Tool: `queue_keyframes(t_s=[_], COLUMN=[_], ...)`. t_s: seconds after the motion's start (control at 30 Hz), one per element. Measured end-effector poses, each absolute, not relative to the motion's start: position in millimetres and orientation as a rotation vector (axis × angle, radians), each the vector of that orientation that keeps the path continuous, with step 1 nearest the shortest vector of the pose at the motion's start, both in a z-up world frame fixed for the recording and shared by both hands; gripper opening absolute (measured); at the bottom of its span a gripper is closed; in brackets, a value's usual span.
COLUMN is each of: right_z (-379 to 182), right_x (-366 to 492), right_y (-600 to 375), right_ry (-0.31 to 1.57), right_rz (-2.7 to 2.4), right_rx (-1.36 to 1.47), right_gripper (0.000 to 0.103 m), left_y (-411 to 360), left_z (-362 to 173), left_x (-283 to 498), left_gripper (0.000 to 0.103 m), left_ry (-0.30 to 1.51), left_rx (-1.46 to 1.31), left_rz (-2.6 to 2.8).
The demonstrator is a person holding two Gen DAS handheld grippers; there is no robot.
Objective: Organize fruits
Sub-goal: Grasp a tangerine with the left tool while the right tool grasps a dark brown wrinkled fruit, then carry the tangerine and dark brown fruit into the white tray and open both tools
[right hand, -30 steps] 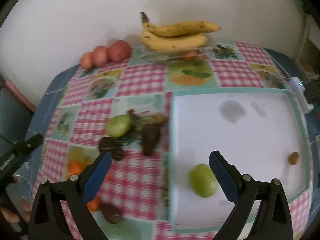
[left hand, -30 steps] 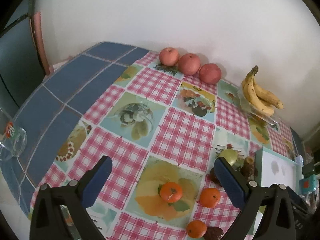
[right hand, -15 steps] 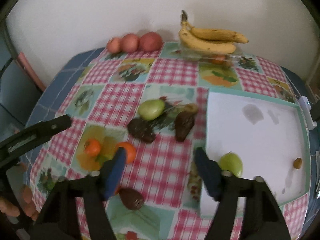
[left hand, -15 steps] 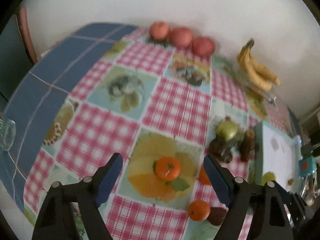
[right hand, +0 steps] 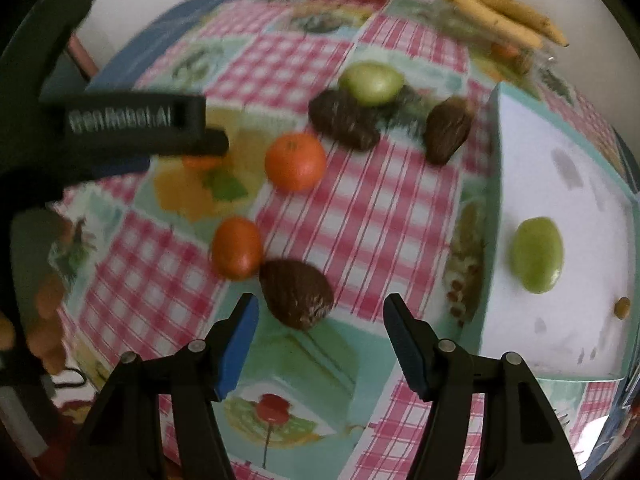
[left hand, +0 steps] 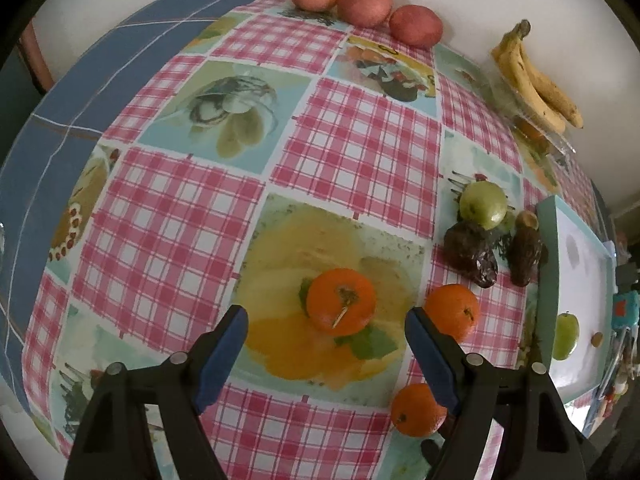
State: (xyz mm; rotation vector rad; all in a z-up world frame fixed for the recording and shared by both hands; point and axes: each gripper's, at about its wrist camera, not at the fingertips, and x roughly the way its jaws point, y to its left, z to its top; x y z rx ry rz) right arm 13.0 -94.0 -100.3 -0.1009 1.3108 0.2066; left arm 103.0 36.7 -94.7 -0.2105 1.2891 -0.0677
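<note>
- Nearest the right gripper [right hand: 320, 322], a dark brown scaly fruit [right hand: 298, 294] lay on the bench [left hand: 352, 140] just ahead of the jaws. The jaws were closing, about half wide, with nothing between them yet.
- The left gripper [left hand: 326, 340] pointed down at a stemmed mandarin [left hand: 342, 301] that sat on a printed yellow patch. Its jaws stood fairly wide and empty, the fruit just beyond the tips.
- Two more mandarins lay loose beside it: one [left hand: 418, 410] by the left gripper's right-hand finger, the other [left hand: 452, 312] a little farther on.
- Next came a cluster near the tray's edge: two dark brown fruits [left hand: 472, 254] and [left hand: 524, 254], with a green apple [left hand: 482, 205] touching them from behind.
- The teal-rimmed white tray [right hand: 496, 184] held only one green apple [right hand: 538, 254] and a small brown bit [right hand: 622, 307] that I could not identify.
- Farthest off, three red apples [left hand: 364, 4] sat in a row against the wall, and a bunch of bananas [left hand: 536, 84] rested on a clear container [left hand: 560, 144].
- By my reading, sorting had barely begun: one fruit was in the tray, while the mandarins, the brown fruits and the second green apple remained loose on the bench.
</note>
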Motion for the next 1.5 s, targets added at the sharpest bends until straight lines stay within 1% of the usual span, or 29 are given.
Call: queue_keyframes(t_s=[0.1,0.37,0.4,0.5,0.57,0.6,0.63,0.67,0.7,0.73,0.77,1.23,1.5], right_z=[-115.1,-117.2,-117.7,-117.7,-117.4,-117.1,-117.1,-116.2,-115.0,-114.2,-113.3,-106.7,-71.1], right_x=[12.7,13.2,16.3,21.7,23.0,22.7,22.7,23.5,23.0,23.9,22.9,33.0,34.1], right_y=[-88.8,-83.5,-81.1,-74.5,-73.8,-74.3,-73.7,-74.5,-75.1,-76.1,-76.9,-114.7,-144.7], right_ry=[1.353,1.314,1.307,1.287,1.279,1.276,1.273,1.270,1.268,1.263,1.261,1.262,1.163], right_rz=[0.212,0.233,0.237,0.251,0.256,0.257,0.258,0.254,0.251,0.243,0.239,0.115,0.087], right_rx=[-0.140,-0.183,-0.191,-0.214,-0.213,-0.214,-0.215,-0.211,-0.210,-0.208,-0.207,-0.128,0.005], right_gripper=[0.067,0.067,0.067,0.066,0.062,0.060,0.055,0.048,0.044,0.038,0.036,0.036,0.036], left_y=[35.5,24.1,22.1,17.0,16.2,16.5,17.7,18.1,21.1,20.4,19.3,42.6,44.4], left_z=[-99.6,-109.2,-110.0,-110.2,-110.1,-109.7,-109.1,-109.0,-107.9,-108.0,-108.3,-102.0,-63.3], left_x=[108.9,118.3,119.1,120.7,122.2,122.9,122.8,123.9,120.6,121.0,121.8,114.3,109.2], left_gripper=[0.083,0.083,0.080,0.065,0.057,0.049,0.042,0.039,0.038,0.039,0.038,0.038,0.038], left_ry=[1.305,1.301,1.298,1.286,1.283,1.282,1.282,1.279,1.278,1.279,1.278,1.270,1.160], left_rx=[-0.205,-0.120,-0.110,-0.064,-0.058,-0.062,-0.067,-0.084,-0.089,-0.086,-0.083,-0.199,-0.210], left_rz=[-0.069,-0.042,-0.041,-0.025,-0.019,-0.018,-0.019,-0.030,-0.032,-0.033,-0.033,-0.033,-0.048])
